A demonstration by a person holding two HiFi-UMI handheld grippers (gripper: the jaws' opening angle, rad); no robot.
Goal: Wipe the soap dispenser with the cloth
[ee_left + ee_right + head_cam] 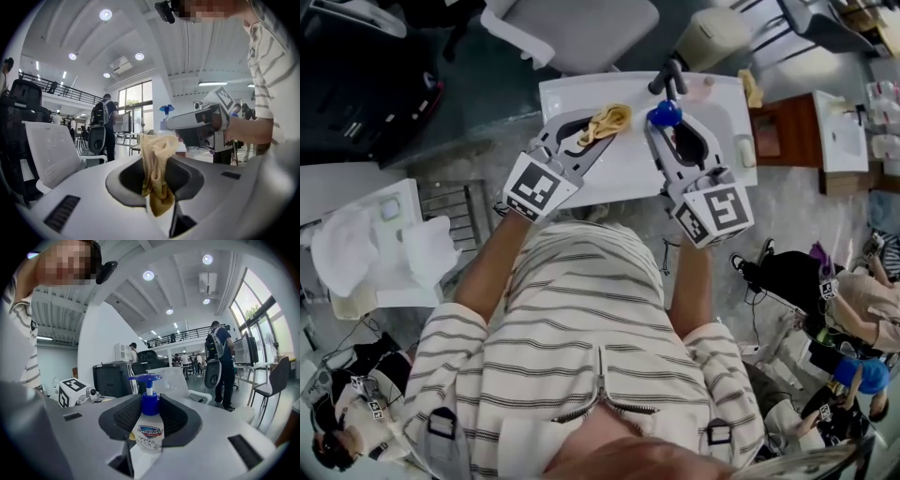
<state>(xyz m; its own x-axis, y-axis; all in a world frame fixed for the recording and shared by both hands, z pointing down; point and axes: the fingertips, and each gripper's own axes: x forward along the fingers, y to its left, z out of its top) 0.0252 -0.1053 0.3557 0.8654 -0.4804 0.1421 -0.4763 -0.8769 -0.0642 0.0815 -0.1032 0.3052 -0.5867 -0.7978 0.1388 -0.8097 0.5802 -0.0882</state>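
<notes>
The left tongs [589,133] and the right tongs [680,131] are seen in the head view raised side by side over a white table [619,178]. A crumpled yellow cloth [609,120] is gripped at the tip of the left tongs. The soap dispenser [665,114], marked by its blue pump, is held at the tip of the right tongs. The cloth is found just left of the dispenser; whether the two touch cannot be told from here. Both are carried above the far part of the table.

In the left gripper view, the jaws are shown clamped on the cloth, which stands up in a bunch between them and hangs down in a fold on the near side. The right tongs are seen beyond it, to the right, with the blue pump above them.

In the right gripper view, the jaws are shown pressed on the dispenser from both sides, at its blue collar and shoulder. The bottle is held upright, its printed label facing the camera and its pump head clear above the jaws.
</notes>
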